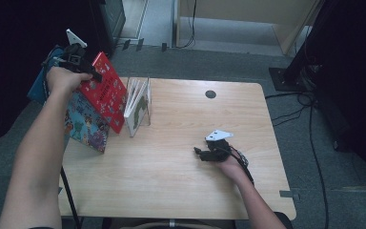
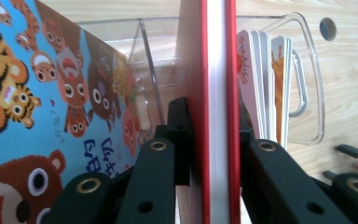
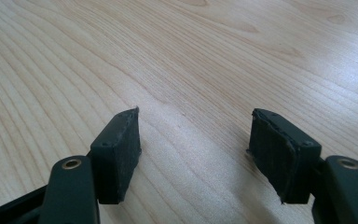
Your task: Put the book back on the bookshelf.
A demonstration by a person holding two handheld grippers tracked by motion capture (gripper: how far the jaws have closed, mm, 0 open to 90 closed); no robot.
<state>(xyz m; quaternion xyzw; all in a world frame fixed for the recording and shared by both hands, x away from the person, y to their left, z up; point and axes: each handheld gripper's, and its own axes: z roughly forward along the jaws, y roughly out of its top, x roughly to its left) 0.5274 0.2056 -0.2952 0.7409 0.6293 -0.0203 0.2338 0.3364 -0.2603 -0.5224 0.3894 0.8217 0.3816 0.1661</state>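
left gripper (image 2: 213,154) fingers clamping thin red book (image 2: 218,93) by its white-paged edge, right gripper (image 3: 193,154) fingers spread

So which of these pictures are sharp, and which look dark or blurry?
High view: soft, with dark corners, wooden table evenly lit. Left gripper view: red book sharp, the nearest black parts blurred. Right gripper view: crisp wood grain, a faint shadow under the right gripper.

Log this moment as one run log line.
left gripper: shut on red book | right gripper: open, on table | clear book rack
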